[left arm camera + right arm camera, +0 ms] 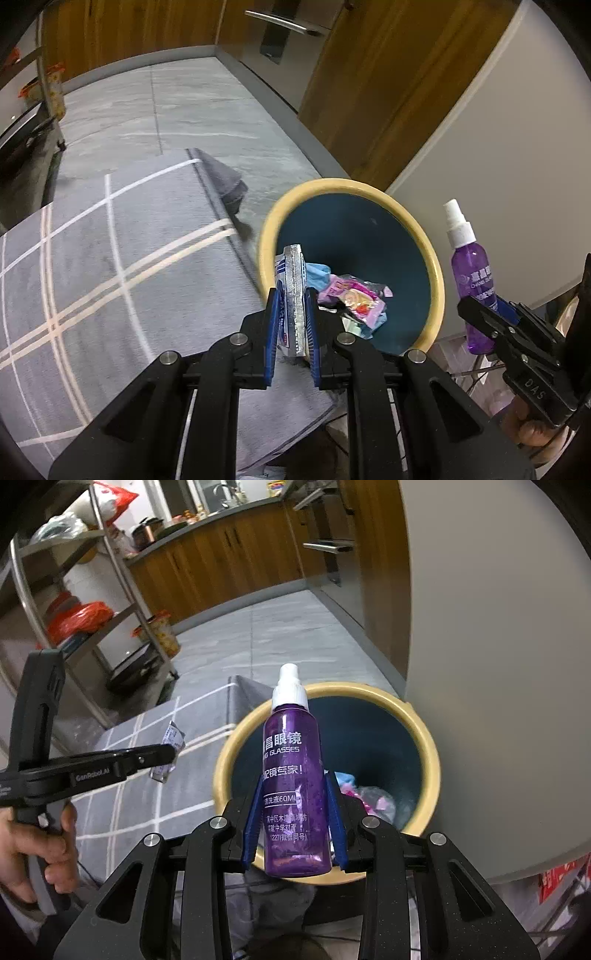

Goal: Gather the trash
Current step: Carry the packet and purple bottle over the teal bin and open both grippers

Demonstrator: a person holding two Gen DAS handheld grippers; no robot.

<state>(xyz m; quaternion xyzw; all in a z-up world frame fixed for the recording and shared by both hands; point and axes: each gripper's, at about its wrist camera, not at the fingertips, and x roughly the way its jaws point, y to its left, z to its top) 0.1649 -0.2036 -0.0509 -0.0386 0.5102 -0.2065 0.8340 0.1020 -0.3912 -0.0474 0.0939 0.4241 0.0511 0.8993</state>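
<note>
My left gripper (292, 297) is shut on a silver and blue wrapper (293, 291), held upright at the near left rim of the trash bin (271, 221), which has a yellow rim and dark blue inside. Several wrappers (360, 301) lie in the bin. My right gripper (295, 786) is shut on a purple spray bottle (293, 775) with a white nozzle, held upright over the near rim of the bin (428, 746). In the left wrist view the bottle (471, 269) is to the right of the bin. In the right wrist view the left gripper (162, 755) holds the wrapper (173, 738) to the bin's left.
A grey cloth with white stripes (110, 258) covers the surface left of the bin. A white round table edge (498, 664) curves close on the right. Wooden cabinets (369, 92) line the far wall. A metal shelf rack (74, 609) with bags stands at the left.
</note>
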